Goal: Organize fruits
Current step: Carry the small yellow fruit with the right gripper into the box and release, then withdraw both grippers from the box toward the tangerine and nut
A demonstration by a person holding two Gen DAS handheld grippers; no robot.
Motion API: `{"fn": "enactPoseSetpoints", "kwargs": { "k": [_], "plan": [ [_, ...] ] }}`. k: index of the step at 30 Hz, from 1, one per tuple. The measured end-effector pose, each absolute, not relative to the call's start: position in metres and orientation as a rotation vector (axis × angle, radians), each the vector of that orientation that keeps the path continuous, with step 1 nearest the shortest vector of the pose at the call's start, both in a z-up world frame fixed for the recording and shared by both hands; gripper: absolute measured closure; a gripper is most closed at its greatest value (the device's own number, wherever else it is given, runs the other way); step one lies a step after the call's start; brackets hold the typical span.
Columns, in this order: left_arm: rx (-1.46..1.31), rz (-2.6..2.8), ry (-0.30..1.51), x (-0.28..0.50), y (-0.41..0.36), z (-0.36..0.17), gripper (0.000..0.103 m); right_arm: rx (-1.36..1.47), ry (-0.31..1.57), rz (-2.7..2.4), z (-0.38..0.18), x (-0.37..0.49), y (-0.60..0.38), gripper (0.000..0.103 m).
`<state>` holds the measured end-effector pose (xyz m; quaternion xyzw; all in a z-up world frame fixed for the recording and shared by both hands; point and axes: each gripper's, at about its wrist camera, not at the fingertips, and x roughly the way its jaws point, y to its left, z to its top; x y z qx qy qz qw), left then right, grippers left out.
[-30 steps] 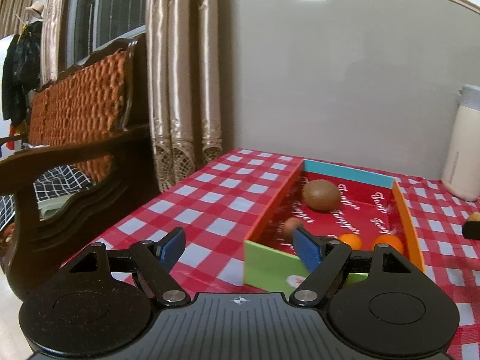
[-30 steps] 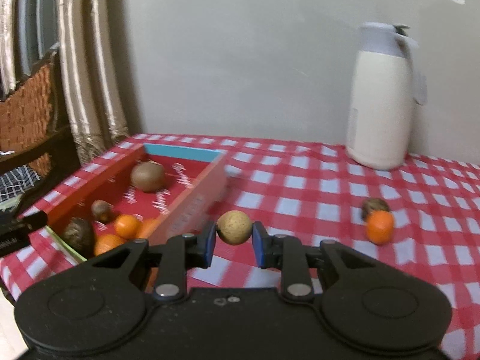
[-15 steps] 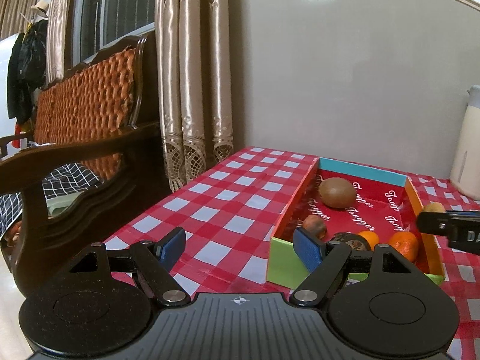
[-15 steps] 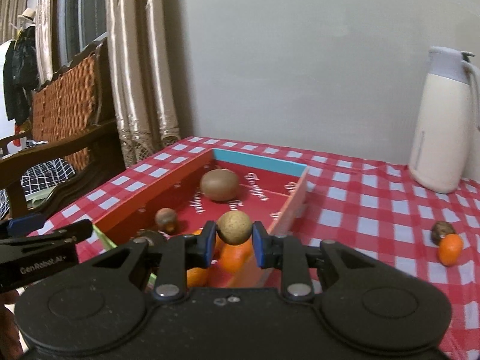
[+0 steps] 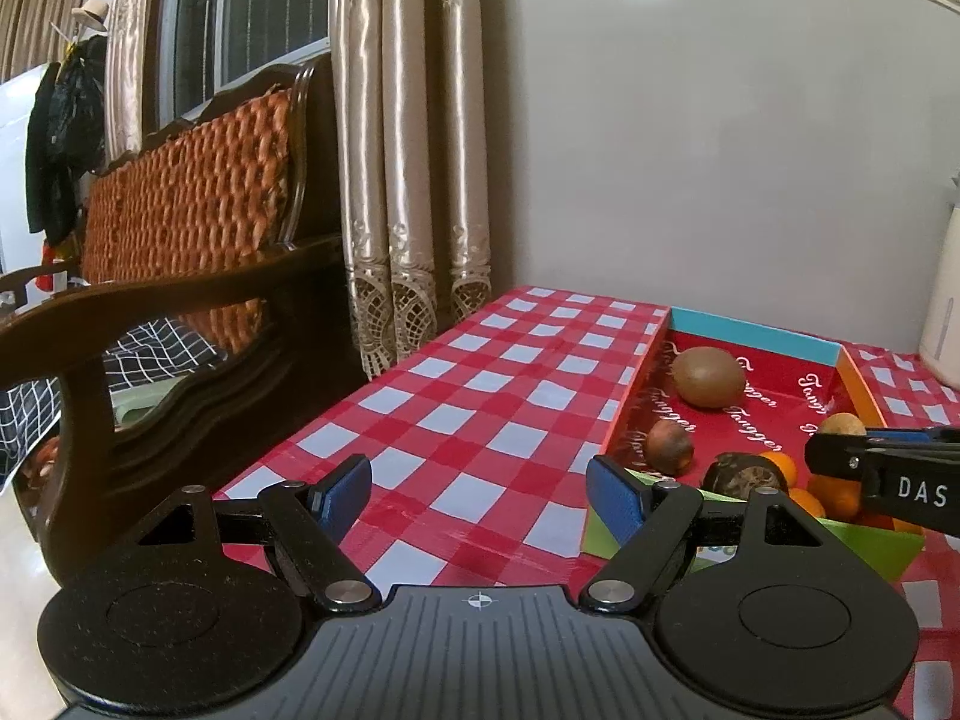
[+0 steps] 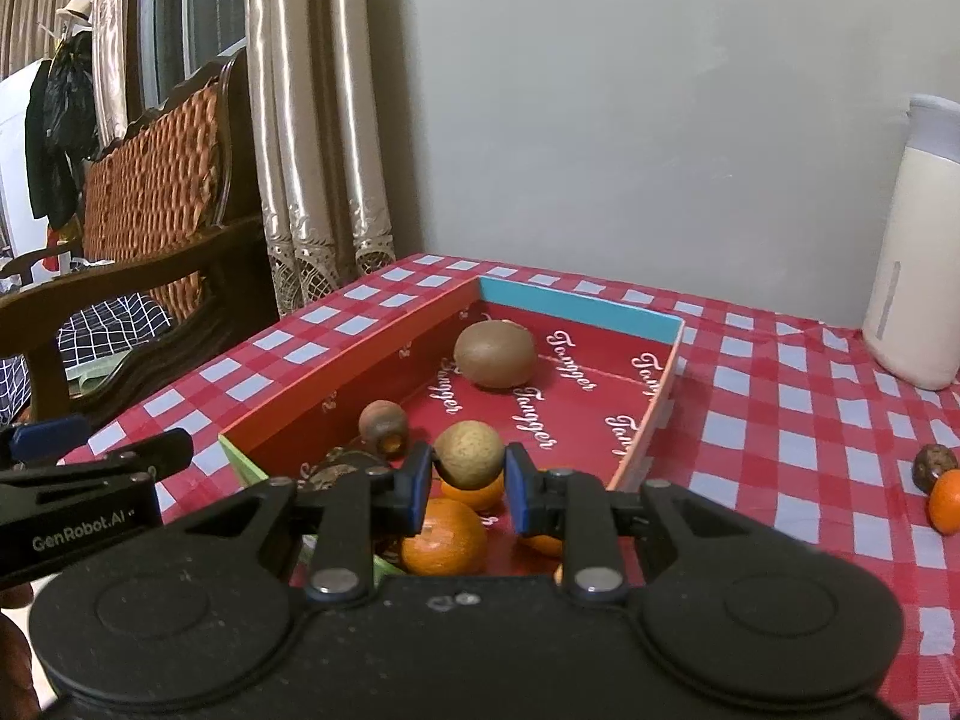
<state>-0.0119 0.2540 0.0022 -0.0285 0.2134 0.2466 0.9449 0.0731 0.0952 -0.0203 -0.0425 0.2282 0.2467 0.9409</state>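
Nearest us, the right hand-held gripper (image 6: 469, 480) is pinched tight on a small tan fruit (image 6: 469, 455), its blue pads (image 6: 420, 483) pressing the fruit's two sides. The fruit hangs above the near end of the tray (image 6: 579, 303), directly over the oranges (image 6: 443, 534) heaped there. We judge the chief risk to be the release: let go from this height, a round fruit could strike an orange and bounce or roll, perhaps over the low near wall onto the bench (image 6: 780, 420). Lowering first, or shifting toward the bare red floor further in, would temper that.

The left hand-held gripper (image 5: 477, 492) stands wide with nothing between its pads, above the bench just left of the tray's near corner. It sits close beside the right one, so a sideways swing by either could bring a knock and jolt the fruit loose.

Further in lie a small brown fruit (image 6: 384, 425) and a kiwi (image 6: 495, 356). Well to the right, an orange and a dark fruit (image 6: 934, 467) wait on the bench, touching each other.
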Motion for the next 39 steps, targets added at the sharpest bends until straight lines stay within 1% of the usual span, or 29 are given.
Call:
{"fn": "enactPoseSetpoints", "kwargs": {
  "k": [8, 10, 11, 12, 14, 19, 22, 26, 39],
  "plan": [
    [-0.06, 0.506, 0.436, -0.013, 0.258, 0.0, 0.025, -0.1, 0.475, 0.505, -0.025, 0.074, 0.103, 0.078],
    [-0.061, 0.506, 0.437, -0.014, 0.259, 0.0, 0.025, -0.104, 0.464, 0.503, -0.025, 0.073, 0.104, 0.075],
    [-0.062, 0.506, 0.437, -0.015, 0.259, 0.0, 0.025, -0.105, 0.448, 0.496, -0.025, 0.072, 0.104, 0.062],
    [-0.064, 0.505, 0.437, -0.015, 0.26, 0.0, 0.025, -0.098, 0.436, 0.495, -0.024, 0.07, 0.102, 0.046],
    [-0.065, 0.503, 0.437, -0.014, 0.258, 0.001, 0.025, -0.072, 0.411, 0.497, -0.021, 0.068, 0.098, 0.032],
    [-0.058, 0.489, 0.434, -0.01, 0.249, 0.002, 0.025, -0.049, 0.385, 0.454, -0.017, 0.07, 0.08, 0.033],
    [-0.053, 0.479, 0.434, -0.006, 0.241, 0.003, 0.025, -0.027, 0.376, 0.411, -0.016, 0.073, 0.061, 0.028],
    [-0.043, 0.467, 0.432, -0.002, 0.231, 0.004, 0.025, -0.002, 0.366, 0.363, -0.014, 0.077, 0.035, 0.025],
    [-0.026, 0.387, 0.413, 0.016, 0.181, 0.009, 0.025, -0.001, 0.327, 0.262, -0.006, 0.073, -0.031, 0.025]
  ]
}}
